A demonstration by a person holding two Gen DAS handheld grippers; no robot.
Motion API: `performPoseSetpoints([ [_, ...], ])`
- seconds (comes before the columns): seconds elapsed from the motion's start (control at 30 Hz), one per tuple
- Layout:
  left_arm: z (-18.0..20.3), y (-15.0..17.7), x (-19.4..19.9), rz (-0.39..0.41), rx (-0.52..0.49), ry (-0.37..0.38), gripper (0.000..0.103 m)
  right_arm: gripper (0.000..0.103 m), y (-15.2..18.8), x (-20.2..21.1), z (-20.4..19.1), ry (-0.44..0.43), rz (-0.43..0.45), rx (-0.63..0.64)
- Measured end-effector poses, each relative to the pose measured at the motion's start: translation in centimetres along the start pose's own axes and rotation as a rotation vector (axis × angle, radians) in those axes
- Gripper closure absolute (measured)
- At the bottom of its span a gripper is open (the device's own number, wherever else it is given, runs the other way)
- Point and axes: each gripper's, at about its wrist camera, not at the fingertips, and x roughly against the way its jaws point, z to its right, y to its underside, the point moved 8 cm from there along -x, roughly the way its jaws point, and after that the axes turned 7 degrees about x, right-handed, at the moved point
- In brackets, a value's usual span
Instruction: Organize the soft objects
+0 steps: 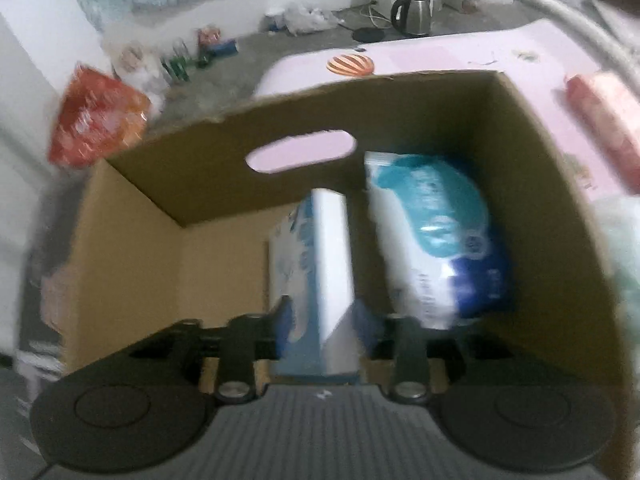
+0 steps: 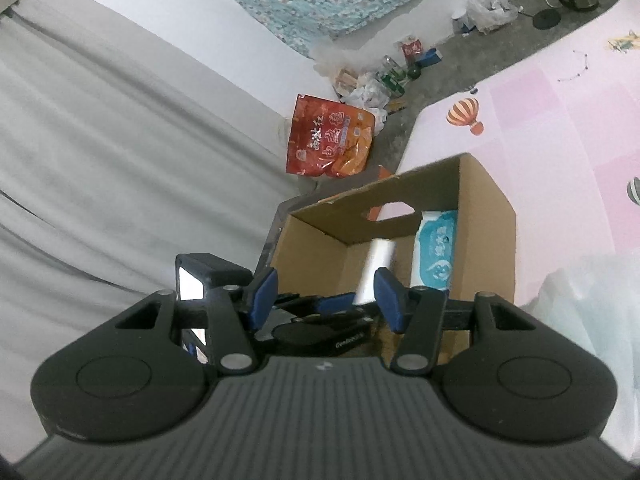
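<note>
The left tongs (image 1: 320, 316) stood in the cardboard box (image 1: 132, 248), pads against a white tissue pack (image 1: 320, 256) beside the teal wipes pack (image 1: 432, 224); it wanted seating upright before release. The right tongs (image 2: 326, 296) hovered half-open, empty.

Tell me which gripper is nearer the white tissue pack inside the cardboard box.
Left. The left gripper straddles the white tissue pack inside the cardboard box. The right gripper hangs open outside the box, behind the left one.

Red snack bag (image 2: 330, 140), upper middle of right wrist view: large white Chinese characters, not legible with certainty. Wipes pack (image 2: 436, 252): print unreadable.
</note>
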Motion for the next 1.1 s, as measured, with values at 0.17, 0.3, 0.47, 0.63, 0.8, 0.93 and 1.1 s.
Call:
performPoseSetpoints([
  [0.17,-0.3,-0.2,1.0,0.043,0.063,0.049,0.042,0.048,0.4,0.5,0.9,0.004,-0.001,-0.021],
  [0.3,-1.5,0.0,0.7,0.001,0.139,0.074,0.041,0.047,0.4,1.0,1.3,0.004,0.012,-0.031],
  [0.47,-3.1,1.8,-2.1,-0.159,0.246,0.086,0.036,0.045,0.6,1.1,1.5,-0.001,0.015,-0.035],
  [0.63,-3.7,2.6,-3.1,-0.187,0.248,0.082,0.029,0.043,0.6,0.8,1.4,-0.006,0.007,-0.039],
  [0.8,-3.2,2.3,-2.3,-0.179,0.204,0.059,0.033,0.042,0.8,0.6,1.5,-0.012,0.008,-0.053],
  [0.93,-2.9,2.8,-1.5,-0.185,0.164,0.059,0.033,0.04,0.8,0.4,1.8,-0.012,0.003,-0.055],
  [1.1,-2.6,4.3,-1.7,-0.217,0.122,0.032,0.033,0.039,1.1,0.0,2.1,-0.014,0.001,-0.066],
])
